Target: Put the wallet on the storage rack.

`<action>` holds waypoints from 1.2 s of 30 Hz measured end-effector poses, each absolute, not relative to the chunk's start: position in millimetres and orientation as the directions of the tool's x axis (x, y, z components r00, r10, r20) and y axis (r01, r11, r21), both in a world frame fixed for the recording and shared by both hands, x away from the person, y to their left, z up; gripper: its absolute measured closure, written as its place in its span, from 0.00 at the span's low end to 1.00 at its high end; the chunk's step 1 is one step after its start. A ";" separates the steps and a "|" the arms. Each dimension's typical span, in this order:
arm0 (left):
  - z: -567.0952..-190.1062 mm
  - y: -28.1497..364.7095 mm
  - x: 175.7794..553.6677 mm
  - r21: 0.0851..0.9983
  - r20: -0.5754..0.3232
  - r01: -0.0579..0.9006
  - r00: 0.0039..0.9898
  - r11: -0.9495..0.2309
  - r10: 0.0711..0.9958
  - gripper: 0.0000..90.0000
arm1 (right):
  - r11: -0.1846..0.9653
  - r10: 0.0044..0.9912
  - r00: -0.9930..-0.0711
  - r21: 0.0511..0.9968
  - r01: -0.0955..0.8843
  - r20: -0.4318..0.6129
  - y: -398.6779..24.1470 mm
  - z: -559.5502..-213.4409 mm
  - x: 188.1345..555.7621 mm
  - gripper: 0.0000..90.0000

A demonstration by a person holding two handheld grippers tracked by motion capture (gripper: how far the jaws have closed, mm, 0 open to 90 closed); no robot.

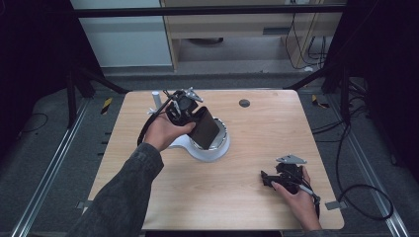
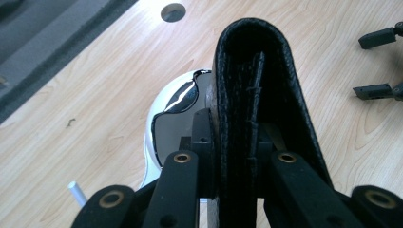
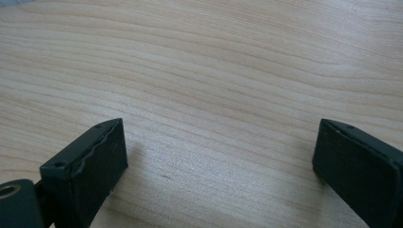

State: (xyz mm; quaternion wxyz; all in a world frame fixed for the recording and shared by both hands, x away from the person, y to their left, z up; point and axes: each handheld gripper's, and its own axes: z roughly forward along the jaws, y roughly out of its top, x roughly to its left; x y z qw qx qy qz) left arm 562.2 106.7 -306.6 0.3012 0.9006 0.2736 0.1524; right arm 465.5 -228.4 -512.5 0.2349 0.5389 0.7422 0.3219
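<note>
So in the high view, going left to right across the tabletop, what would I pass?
White upright tube → left gripper clamped on a black wallet, over the white scale → grey round hole → right gripper, open, near the front edge.

A lab: wooden table (image 1: 257, 148) within black metal framing (image 1: 207, 10), loose cables (image 1: 365, 197)

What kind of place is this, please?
Probably a lab or recording workspace, not a home: a wooden table stands inside a metal frame, loose cables lie on the floor, and each hand holds a gripper with a trailing cable.
</note>
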 end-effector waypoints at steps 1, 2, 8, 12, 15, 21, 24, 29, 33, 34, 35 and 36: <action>-308.7 105.3 563.7 0.623 0.109 0.403 0.804 -0.670 0.585 0.88 | 0.211 0.951 -0.308 0.731 0.649 -0.002 -228.3 -512.5 465.5 0.05; -310.2 104.1 564.9 0.620 0.107 0.405 0.805 -0.672 0.584 0.88 | 0.211 0.951 -0.308 0.731 0.649 -0.002 -228.3 -512.5 465.5 0.05; -316.9 98.6 571.2 0.611 0.096 0.415 0.806 -0.674 0.584 0.88 | 0.209 0.952 -0.307 0.731 0.649 0.000 -228.1 -512.5 465.5 0.05; -318.9 97.4 574.9 0.605 0.108 0.420 0.798 -0.676 0.593 0.88 | 0.209 0.952 -0.307 0.731 0.649 0.001 -228.1 -512.5 465.4 0.05; -319.8 99.2 578.5 0.607 0.084 0.434 0.798 -0.666 0.596 0.88 | 0.209 0.952 -0.308 0.731 0.649 0.001 -228.1 -512.5 465.3 0.05; -322.0 98.8 581.7 0.607 0.083 0.442 0.791 -0.660 0.606 0.87 | 0.209 0.951 -0.308 0.731 0.649 0.001 -228.1 -512.5 465.3 0.05; -322.6 98.2 584.2 0.607 0.066 0.454 0.789 -0.652 0.610 0.87 | 0.210 0.951 -0.308 0.731 0.649 0.000 -228.2 -512.5 465.3 0.05; -319.7 98.7 584.4 0.629 0.077 0.450 0.776 -0.635 0.626 0.82 | 0.211 0.951 -0.309 0.731 0.649 0.000 -228.2 -512.6 465.2 0.05; -313.9 103.7 581.0 0.658 0.096 0.435 0.761 -0.615 0.641 0.74 | 0.213 0.951 -0.310 0.731 0.648 -0.003 -228.4 -512.6 465.2 0.05; -312.8 104.7 580.2 0.664 0.095 0.434 0.759 -0.609 0.644 0.74 | 0.216 0.950 -0.312 0.731 0.647 -0.005 -228.5 -512.6 465.2 0.05; -311.2 106.2 579.3 0.667 0.099 0.429 0.759 -0.609 0.644 0.73 | 0.210 0.951 -0.308 0.731 0.649 0.000 -228.1 -512.6 465.0 0.05; -309.9 107.2 578.1 0.677 0.103 0.427 0.752 -0.600 0.651 0.72 | 0.211 0.951 -0.309 0.731 0.649 0.000 -228.1 -512.6 464.9 0.05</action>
